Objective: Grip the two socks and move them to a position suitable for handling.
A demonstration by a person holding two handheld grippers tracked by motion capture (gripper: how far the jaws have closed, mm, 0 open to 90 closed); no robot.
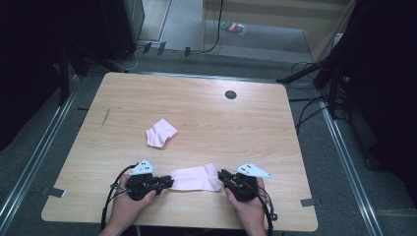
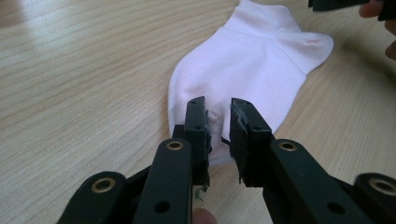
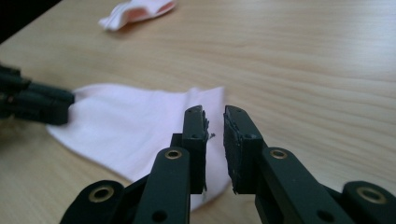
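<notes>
Pink cotton is seen stretched flat near the front edge of the wooden table [image 1: 196, 98]: a pale pink sock [image 1: 195, 177] lies between the two grippers. At its left end the left gripper [image 1: 167, 181] is held in the person's left hand [image 1: 129, 204]; in the left gripper view its jaws are seen slightly apart, set over the toe end of the sock [image 2: 252, 70], with cloth showing in the narrow gap between them. Whether the cloth is actually pinched cannot be told. Farther back on the table, well apart from the flat sock, a second pink sock [image 1: 161, 132] is seen lying crumpled, and beyond it a small dark round hole [image 1: 230, 94] is set in the tabletop. At the right end of the flat sock the right gripper [image 1: 222, 178] is held in the right hand [image 1: 251, 209]. In the right gripper view its jaws are seen with a narrow gap between them, poised at the edge of the sock [image 3: 130, 123] near its cuff end, and the crumpled sock [image 3: 135, 11] is seen far off at the top.
</notes>
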